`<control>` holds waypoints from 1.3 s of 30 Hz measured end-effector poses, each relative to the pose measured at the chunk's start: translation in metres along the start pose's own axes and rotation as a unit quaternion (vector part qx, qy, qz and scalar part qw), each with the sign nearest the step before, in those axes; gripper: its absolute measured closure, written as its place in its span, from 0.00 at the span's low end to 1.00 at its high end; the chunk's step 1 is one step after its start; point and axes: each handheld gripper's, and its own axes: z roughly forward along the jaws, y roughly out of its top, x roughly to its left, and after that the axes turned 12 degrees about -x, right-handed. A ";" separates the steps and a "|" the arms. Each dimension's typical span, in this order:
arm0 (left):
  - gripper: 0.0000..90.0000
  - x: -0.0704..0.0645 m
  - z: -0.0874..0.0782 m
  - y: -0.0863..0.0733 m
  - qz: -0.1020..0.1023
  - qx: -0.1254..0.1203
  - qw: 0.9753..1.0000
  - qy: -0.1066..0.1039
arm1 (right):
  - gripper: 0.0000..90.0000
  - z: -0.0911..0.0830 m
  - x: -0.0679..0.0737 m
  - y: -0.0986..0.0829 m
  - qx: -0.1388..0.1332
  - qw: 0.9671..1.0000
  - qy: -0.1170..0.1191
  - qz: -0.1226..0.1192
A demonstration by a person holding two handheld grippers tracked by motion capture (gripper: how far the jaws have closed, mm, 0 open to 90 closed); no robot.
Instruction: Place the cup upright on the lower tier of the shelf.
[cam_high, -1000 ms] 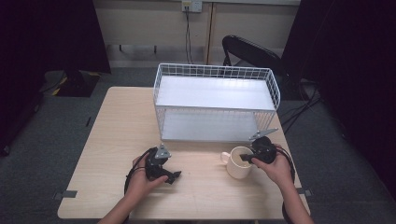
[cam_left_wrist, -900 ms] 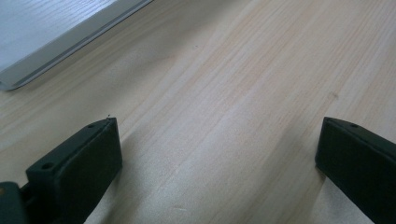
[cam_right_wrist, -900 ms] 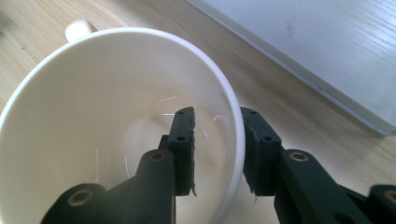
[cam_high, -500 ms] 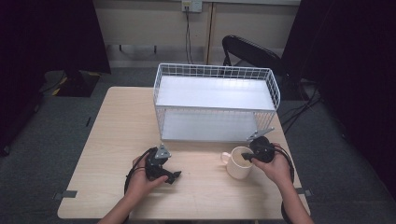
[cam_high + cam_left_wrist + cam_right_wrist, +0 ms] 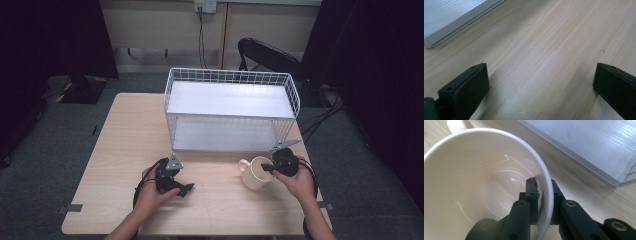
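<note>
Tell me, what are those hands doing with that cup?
A person sits at a wooden table with a gripper in each hand. The right gripper is pinching the rim of a cream mug, one jaw inside and one outside. The mug is empty and stands in front of a white wire rack. The left gripper rests open on the table, holding nothing.

Cream mug [image 5: 257, 174] — white rack [image 5: 231, 111].
</note>
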 end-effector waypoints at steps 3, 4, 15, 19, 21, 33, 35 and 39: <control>0.00 0.000 0.000 0.000 0.000 -0.001 1.000 0.001 | 0.92 -0.001 0.001 -0.002 -0.010 1.000 -0.008 0.002; 0.00 0.000 0.000 0.000 -0.001 0.000 1.000 0.000 | 0.92 -0.001 0.001 -0.002 -0.010 1.000 -0.008 0.002; 0.00 0.000 0.000 0.000 0.000 0.000 1.000 0.000 | 0.92 0.000 0.001 -0.003 -0.068 0.997 -0.027 0.039; 0.00 0.000 0.000 0.000 0.000 -0.001 1.000 0.001 | 0.92 0.002 0.002 -0.001 -0.077 0.996 -0.033 0.040; 0.00 0.000 0.000 0.000 0.000 0.000 1.000 0.000 | 0.92 0.004 0.002 0.000 -0.087 0.995 -0.043 0.037; 0.00 0.000 0.000 0.000 0.000 0.000 1.000 0.000 | 0.92 0.009 0.003 0.007 -0.113 0.990 -0.075 0.040; 0.00 0.000 0.000 0.000 0.000 -0.001 1.000 0.001 | 0.92 0.010 0.003 0.009 -0.119 0.989 -0.079 0.040; 0.00 0.000 0.000 0.000 -0.001 0.000 1.000 0.000 | 0.92 0.011 0.004 0.011 -0.132 0.986 -0.095 0.038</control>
